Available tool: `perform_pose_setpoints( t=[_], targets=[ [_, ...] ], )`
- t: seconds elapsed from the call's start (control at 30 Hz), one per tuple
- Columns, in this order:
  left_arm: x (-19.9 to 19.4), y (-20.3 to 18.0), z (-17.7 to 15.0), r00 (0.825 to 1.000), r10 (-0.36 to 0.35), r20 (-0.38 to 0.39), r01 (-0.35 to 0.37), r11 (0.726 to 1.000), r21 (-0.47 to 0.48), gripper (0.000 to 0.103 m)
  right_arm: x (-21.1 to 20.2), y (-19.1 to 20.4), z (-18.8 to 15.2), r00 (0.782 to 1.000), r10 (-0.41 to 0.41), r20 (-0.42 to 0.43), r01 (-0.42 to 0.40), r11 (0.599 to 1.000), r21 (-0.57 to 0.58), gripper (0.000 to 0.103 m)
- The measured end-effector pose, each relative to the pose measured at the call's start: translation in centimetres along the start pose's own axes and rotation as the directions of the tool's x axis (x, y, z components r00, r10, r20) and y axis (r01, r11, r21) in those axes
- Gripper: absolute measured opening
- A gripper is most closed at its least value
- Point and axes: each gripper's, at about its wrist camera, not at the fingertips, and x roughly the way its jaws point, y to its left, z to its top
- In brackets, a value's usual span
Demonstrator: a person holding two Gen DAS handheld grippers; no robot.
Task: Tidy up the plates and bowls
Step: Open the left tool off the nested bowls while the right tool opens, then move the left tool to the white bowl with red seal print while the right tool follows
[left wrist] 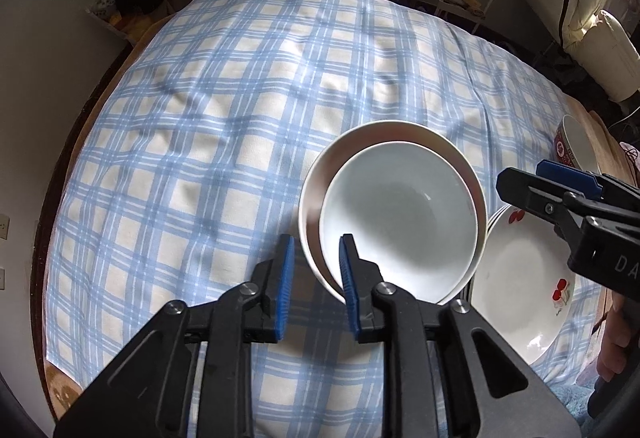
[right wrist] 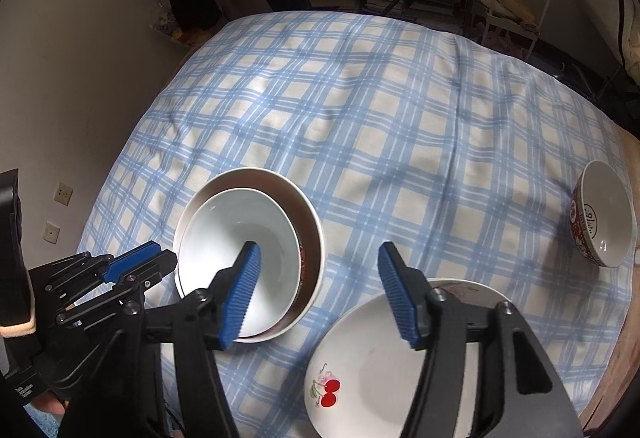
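From the left wrist camera, the left gripper (left wrist: pixel 316 278) hangs with its blue pads parted at the near rim of a white bowl (left wrist: pixel 400 222), gripping nothing; the right pad sits against that rim, though contact cannot be confirmed. The white bowl is nested inside a larger bowl (left wrist: pixel 316 173) on the blue checked tablecloth (left wrist: pixel 180 141). Just right of the pair lies a cherry-print plate (left wrist: pixel 520 278), atop what looks like a stack. The right gripper (left wrist: pixel 532 185) enters from the right edge above that plate. A red-patterned bowl (left wrist: pixel 572 145) stands farther back at the right.

From the right wrist camera, the right gripper (right wrist: pixel 320 294) is spread wide and empty, between the nested bowls and the cherry-print plate. The left gripper shows at lower left, beside the white bowl's rim. The red-patterned bowl stands alone near the cloth's right edge, well apart.
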Motion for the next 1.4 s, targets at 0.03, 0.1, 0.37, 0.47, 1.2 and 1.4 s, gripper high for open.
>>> perform_pose_setpoints(
  t=[0.03,0.1,0.37,0.47,1.2,1.4],
  targets=[
    [-0.3,-0.3,0.2,1.0,0.005,0.005,-0.005,1.0,0.005,0.043,-0.3,-0.4,0.1,1.0,-0.007,0.001,0.007,1.0,0.006,0.073],
    [-1.1,-1.1,0.6,0.999,0.032,0.036,-0.033,0.999,0.032,0.055,-1.0,-1.1,0.3,1.0,-0.024,0.007,0.024,1.0,0.019,0.08],
    [-2.9,-4.0,2.7,0.997,0.045,0.067,-0.049,0.997,0.065,0.086,-4.6,-5.1,1.1,0.994,-0.09,0.059,0.087,0.995,0.047,0.101],
    [-2.9,-5.6,3.6,0.996,0.056,0.074,-0.061,0.995,0.077,0.086,-6.0,-7.2,0.9,0.99,-0.123,0.075,0.117,0.99,0.075,0.102],
    [-2.1,-23.1,8.7,0.981,-0.075,0.176,0.02,0.955,0.295,0.086,-10.8,-23.9,-1.6,0.948,-0.232,0.219,0.136,0.915,0.381,0.102],
    [0.0,-26.5,9.8,0.977,-0.122,0.173,0.059,0.942,0.332,0.086,-10.3,-26.9,-2.1,0.943,-0.247,0.223,0.135,0.896,0.423,0.097]
  ],
)
